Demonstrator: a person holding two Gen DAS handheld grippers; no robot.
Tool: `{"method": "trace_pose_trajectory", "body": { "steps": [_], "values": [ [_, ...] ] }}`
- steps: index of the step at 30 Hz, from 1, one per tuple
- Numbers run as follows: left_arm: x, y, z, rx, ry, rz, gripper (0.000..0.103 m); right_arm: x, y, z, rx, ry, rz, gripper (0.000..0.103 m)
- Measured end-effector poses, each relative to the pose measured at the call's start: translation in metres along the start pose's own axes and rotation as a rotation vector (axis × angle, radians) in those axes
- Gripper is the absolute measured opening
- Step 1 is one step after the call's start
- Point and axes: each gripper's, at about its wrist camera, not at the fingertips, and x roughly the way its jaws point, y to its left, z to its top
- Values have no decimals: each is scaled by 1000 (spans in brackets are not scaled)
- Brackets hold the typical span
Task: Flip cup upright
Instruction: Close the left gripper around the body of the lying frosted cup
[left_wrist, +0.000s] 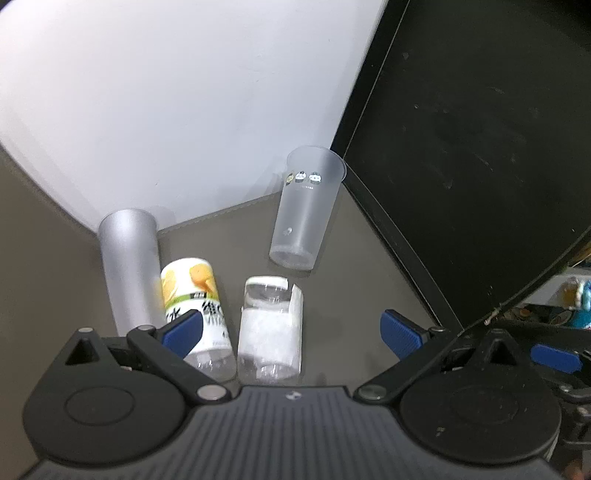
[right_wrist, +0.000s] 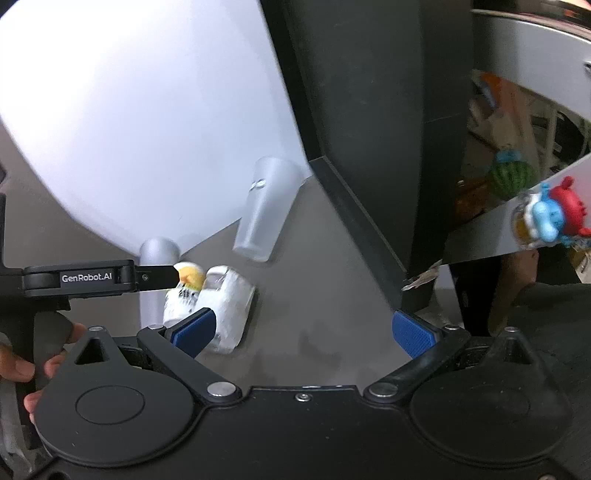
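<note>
Both grippers gape wide and empty — left gripper (left_wrist: 291, 332), right gripper (right_wrist: 303, 328). Beyond, the frosted cup (left_wrist: 306, 210) already stands rim-up — light, thin-walled, slippery; I would pinch mid-wall gently.

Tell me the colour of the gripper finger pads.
Blue, on both grippers. The left gripper's pads show sharpest in the left wrist view.

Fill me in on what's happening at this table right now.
A person holds a gripper in each hand. The left gripper and right gripper are both open and hold nothing. The frosted plastic cup stands upright, mouth up, near the wall on the grey table. A silver tumbler and two plastic bottles sit beside it, untouched.
</note>
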Motion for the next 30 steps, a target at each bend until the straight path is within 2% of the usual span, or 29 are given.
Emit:
{"method": "trace_pose_trajectory", "body": {
  "steps": [6, 20, 30],
  "values": [
    [22, -4, 19, 30, 8, -8, 101, 2, -12, 5, 61, -7, -33, 103],
    [79, -10, 60, 61, 26, -27, 101, 7, -22, 11, 138, -15, -2, 103],
    [131, -14, 68, 87, 76, -43, 101, 15, -31, 13, 172, -6, -7, 100]
  ]
}}
